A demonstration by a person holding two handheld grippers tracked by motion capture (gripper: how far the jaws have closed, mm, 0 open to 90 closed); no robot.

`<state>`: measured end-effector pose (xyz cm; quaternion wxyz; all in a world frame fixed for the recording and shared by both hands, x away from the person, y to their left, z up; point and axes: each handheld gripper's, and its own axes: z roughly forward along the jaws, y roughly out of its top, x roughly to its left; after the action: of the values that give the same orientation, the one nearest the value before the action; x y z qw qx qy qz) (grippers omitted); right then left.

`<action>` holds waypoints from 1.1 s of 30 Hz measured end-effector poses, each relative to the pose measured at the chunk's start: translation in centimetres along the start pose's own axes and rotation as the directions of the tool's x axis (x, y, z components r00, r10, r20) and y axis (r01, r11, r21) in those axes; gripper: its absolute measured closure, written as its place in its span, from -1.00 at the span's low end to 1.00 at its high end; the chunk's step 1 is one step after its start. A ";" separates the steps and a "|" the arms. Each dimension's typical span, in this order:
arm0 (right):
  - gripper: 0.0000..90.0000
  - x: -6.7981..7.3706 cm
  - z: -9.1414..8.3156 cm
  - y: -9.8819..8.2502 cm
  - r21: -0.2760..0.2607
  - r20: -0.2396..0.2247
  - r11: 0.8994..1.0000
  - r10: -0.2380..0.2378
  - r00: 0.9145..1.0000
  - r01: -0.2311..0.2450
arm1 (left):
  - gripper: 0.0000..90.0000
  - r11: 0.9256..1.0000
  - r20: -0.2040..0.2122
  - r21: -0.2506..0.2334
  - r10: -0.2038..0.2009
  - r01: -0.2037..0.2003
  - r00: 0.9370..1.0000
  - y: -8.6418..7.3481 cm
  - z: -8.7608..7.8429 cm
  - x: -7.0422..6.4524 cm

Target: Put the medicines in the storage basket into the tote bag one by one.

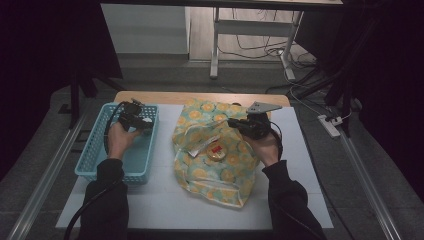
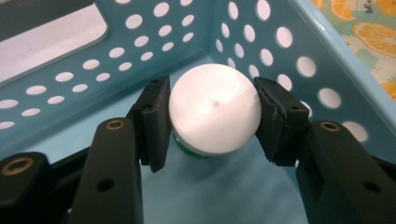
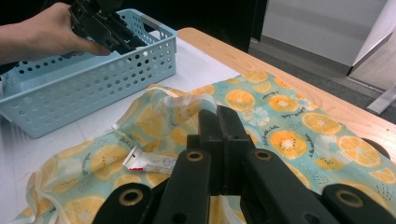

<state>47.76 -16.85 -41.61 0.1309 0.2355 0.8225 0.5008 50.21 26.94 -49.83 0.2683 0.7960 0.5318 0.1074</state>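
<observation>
Jaws on our left gripper [image 2: 212,122] squeeze a white cap [image 2: 214,108] inside the basket [image 2: 261,32]. Smooth and round, probably slippery, so we'd grip its widest part. Right jaws are closed on nothing.

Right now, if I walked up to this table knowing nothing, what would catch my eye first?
Probably the bright orange-print cloth bag spread over the middle of the table, with a small tube and a round tin lying on it. To its left stands a blue perforated basket, where the left tool has a white round cap between its pads. The right tool, shut, rests over the bag.
</observation>
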 end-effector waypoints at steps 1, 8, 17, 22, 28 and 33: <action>1.00 0.0 0.0 0.0 0.000 0.000 1.000 0.000 1.000 0.000 | 0.11 1.000 0.000 0.002 -0.008 0.008 1.000 0.0 -0.1 0.0; 1.00 0.1 0.1 0.0 0.003 0.001 1.000 -0.003 1.000 0.003 | 0.12 1.000 -0.010 0.004 -0.013 0.013 1.000 0.1 -0.8 0.0; 1.00 0.0 0.1 0.0 0.002 0.001 1.000 0.000 1.000 0.000 | 0.12 1.000 -0.023 -0.010 0.008 -0.009 1.000 0.3 -2.8 -0.7; 1.00 0.1 0.1 0.0 0.001 0.001 1.000 0.000 1.000 0.000 | 0.12 0.999 -0.015 -0.038 0.017 -0.017 1.000 0.3 -4.2 -1.1; 1.00 0.0 0.1 0.0 0.000 0.001 1.000 0.002 1.000 -0.002 | 0.12 0.998 -0.002 -0.061 0.029 -0.029 1.000 0.2 -5.9 -1.7; 1.00 0.1 0.0 0.0 -0.004 0.000 1.000 -0.001 1.000 0.001 | 0.12 0.996 0.017 -0.088 0.028 -0.027 0.999 0.3 -7.4 -2.3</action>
<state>47.71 -16.75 -41.60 0.1314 0.2347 0.8218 0.5023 46.14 27.06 -43.20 0.3063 0.7917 0.5131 0.1269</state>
